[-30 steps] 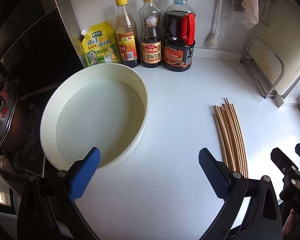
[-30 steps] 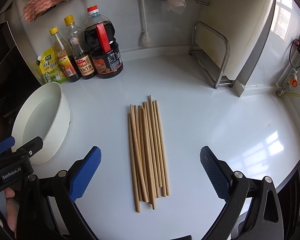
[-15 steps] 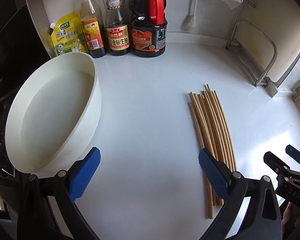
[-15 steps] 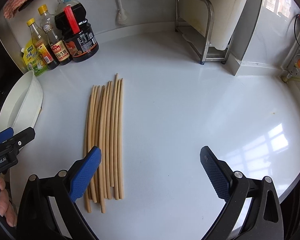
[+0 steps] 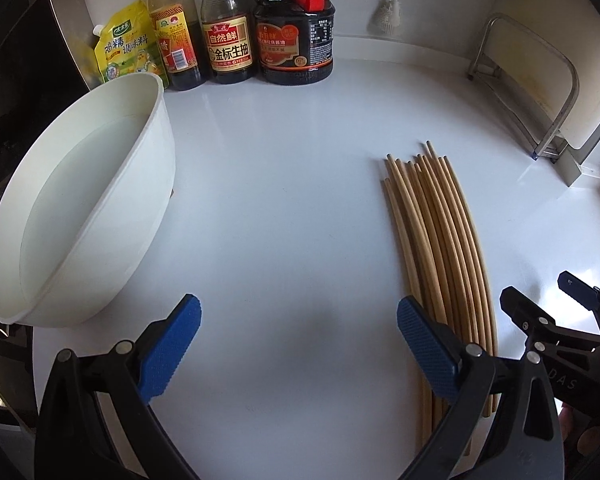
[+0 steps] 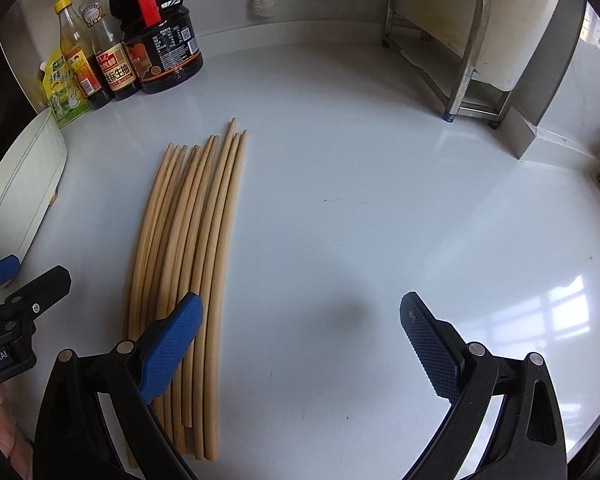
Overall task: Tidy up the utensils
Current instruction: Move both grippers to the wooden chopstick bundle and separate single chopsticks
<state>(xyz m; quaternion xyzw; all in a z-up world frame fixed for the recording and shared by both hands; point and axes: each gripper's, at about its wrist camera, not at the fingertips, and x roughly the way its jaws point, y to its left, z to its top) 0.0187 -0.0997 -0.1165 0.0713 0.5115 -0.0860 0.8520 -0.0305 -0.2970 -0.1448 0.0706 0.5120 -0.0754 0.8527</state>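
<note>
Left wrist: left gripper (image 5: 298, 334) gaped wide, empty, between white basin (image 5: 148, 184) and chopsticks (image 5: 436, 248) flat on counter. Right wrist: right gripper (image 6: 300, 334) wide, empty, bundle under left finger. Approach stage; next needs centring, closing.

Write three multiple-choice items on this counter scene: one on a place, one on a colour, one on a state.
1. Where do the chopsticks lie?
A. in the bowl
B. flat on the counter
C. on the steel rack

2. What colour are the pads of the right tongs?
A. blue
B. red
C. green

3. How are the left tongs?
A. shut on a chopstick
B. open, holding nothing
C. shut on the bowl

Key: 1 B, the bundle rests on the white counter; 2 A, both pads are blue; 3 B, the jaws stand wide apart over bare counter, beside the bowl.
</note>
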